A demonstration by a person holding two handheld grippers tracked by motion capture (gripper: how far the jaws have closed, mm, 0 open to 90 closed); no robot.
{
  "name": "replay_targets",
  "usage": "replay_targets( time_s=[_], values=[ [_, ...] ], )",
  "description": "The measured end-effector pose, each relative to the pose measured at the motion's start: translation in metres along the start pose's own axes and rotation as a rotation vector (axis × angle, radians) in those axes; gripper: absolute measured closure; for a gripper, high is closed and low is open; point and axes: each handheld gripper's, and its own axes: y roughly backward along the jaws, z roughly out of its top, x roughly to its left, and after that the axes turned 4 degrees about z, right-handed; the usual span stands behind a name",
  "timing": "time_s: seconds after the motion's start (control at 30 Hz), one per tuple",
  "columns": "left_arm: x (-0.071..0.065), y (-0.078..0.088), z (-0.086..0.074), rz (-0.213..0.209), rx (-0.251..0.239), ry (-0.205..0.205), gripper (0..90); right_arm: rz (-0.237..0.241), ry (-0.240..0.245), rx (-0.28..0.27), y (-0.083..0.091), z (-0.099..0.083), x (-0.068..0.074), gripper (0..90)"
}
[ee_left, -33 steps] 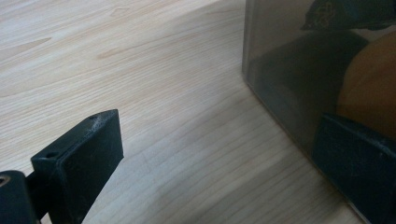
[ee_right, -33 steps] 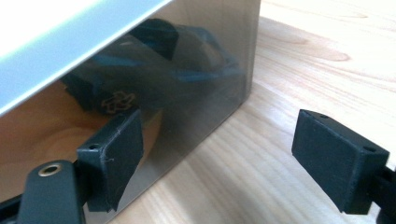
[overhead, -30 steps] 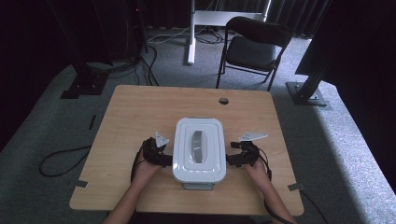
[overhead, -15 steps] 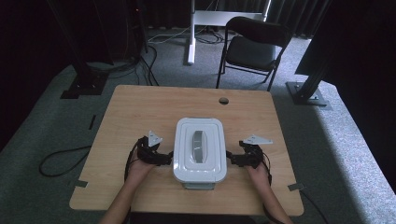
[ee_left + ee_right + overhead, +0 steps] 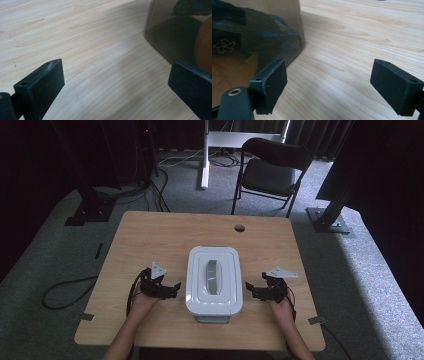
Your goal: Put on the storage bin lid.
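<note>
Lidded storage box (image 5: 214, 280) mid-table, flanked by left gripper (image 5: 172, 288) and right gripper (image 5: 251, 292), both with jaws apart and empty.
Rigid, smooth-walled, probably slippery plastic: grasp the grey lid handle (image 5: 213, 277).

The storage box (image 5: 175, 32) was cut off by the top and right edges in the left gripper view. Through its clear wall, the dark contents (image 5: 249, 30) and an orange shape (image 5: 203, 47) stayed unidentifiable.
</note>
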Motion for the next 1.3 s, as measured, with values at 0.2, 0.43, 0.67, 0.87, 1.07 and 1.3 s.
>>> replay_targets(
  time_s=[0.2,0.43,0.67,0.87,1.07,1.3],
  values=[
    [0.010,0.007,-0.007,0.020,0.008,0.032,1.1,-0.029,-0.002,0.000,0.007,-0.003,-0.004,13.3],
    [0.021,0.014,-0.018,0.042,0.016,0.045,1.1,-0.058,-0.021,-0.005,0.014,-0.008,-0.011,13.3],
    [0.031,0.022,-0.029,0.063,0.030,0.081,1.1,-0.080,-0.036,-0.015,0.022,-0.012,-0.016,13.3],
    [0.036,0.028,-0.036,0.064,0.026,0.097,1.1,-0.107,-0.039,-0.005,0.027,-0.017,-0.019,13.3],
    [0.042,0.033,-0.044,0.079,0.029,0.119,1.1,-0.117,-0.049,-0.005,0.033,-0.023,-0.023,13.3],
    [0.051,0.044,-0.060,0.100,0.043,0.152,1.1,-0.140,-0.079,-0.007,0.043,-0.033,-0.029,13.3]
  ],
)
